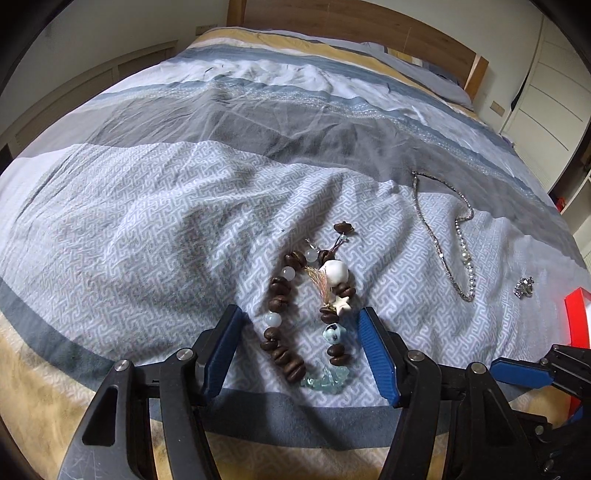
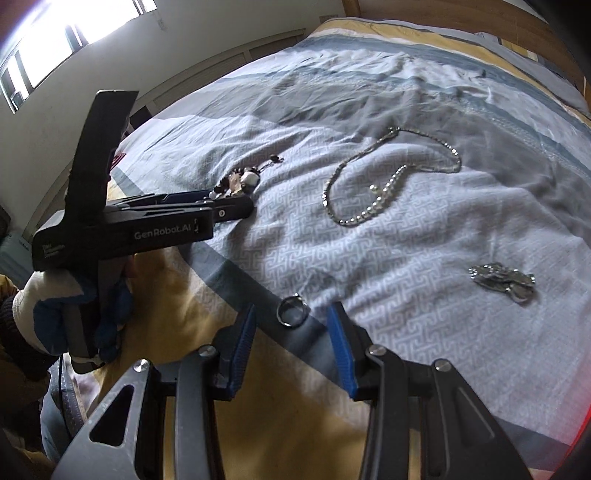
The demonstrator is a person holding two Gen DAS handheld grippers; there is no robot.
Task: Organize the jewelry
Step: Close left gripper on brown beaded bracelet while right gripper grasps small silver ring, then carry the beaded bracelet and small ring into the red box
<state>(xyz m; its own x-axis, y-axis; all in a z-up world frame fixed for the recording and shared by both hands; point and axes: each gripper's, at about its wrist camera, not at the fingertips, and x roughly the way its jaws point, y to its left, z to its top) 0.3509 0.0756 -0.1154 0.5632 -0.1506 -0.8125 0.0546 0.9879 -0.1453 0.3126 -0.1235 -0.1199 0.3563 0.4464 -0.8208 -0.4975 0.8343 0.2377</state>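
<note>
A brown-bead bracelet (image 1: 291,314) with white, blue and clear beads lies on the bedspread between the open fingers of my left gripper (image 1: 301,317); it also shows in the right wrist view (image 2: 243,179). A silver chain necklace (image 1: 448,236) lies to its right and shows in the right wrist view (image 2: 384,177). A silver ring (image 2: 292,310) lies on the grey stripe just ahead of my open right gripper (image 2: 291,321). A small silver jewelry cluster (image 2: 504,282) lies at right, also visible in the left wrist view (image 1: 523,287). Both grippers are empty.
The patterned bedspread (image 1: 166,229) is wrinkled. A red box edge (image 1: 576,321) sits at the far right. The wooden headboard (image 1: 351,22) and a white wardrobe (image 1: 546,103) stand beyond. The left gripper body (image 2: 147,221) shows in the right wrist view.
</note>
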